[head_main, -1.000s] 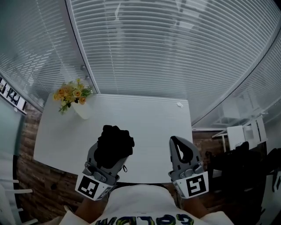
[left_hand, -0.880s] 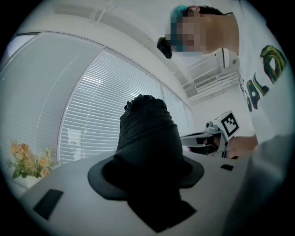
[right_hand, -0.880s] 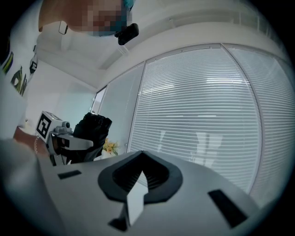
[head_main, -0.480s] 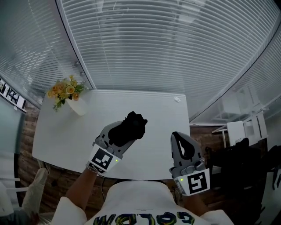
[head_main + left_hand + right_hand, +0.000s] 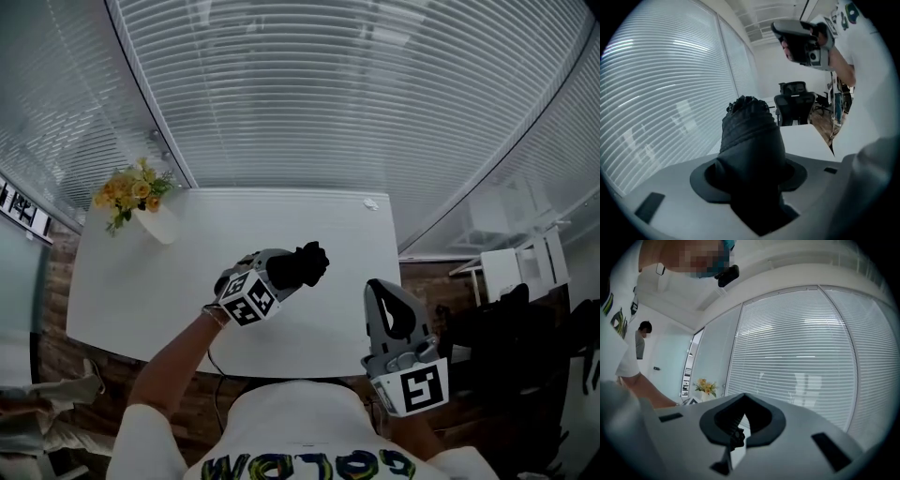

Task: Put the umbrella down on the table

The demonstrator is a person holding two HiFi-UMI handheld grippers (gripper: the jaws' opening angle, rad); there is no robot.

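Umbrella point(image 5: 751, 140) and left tongs point(image 5: 279, 275) hang together over the middle of the tabletop point(image 5: 150, 291), a little toward its near edge. The umbrella is folded into a dark, bunched bundle. The left tongs are closed on it, with the jaws standing wide only because the bundle is thick and fabric fills the space between them. The bundle sticks out ahead of the jaws and slants downward toward the tabletop, which probably suits laying it down lengthwise rather than dropping it on end. From the head view I cannot tell whether its tip already touches the tabletop or sits just above it, so I judge the put-down not yet finished.

The right tongs point(image 5: 377, 289) are off the tabletop's near right corner. Their jaws look drawn together with nothing between them, and they are likely kept there to stay out of the way. A vase of flowers point(image 5: 141, 202) stands at the tabletop's far left corner, well apart from the umbrella, so the bare middle is the safe place to set it down.
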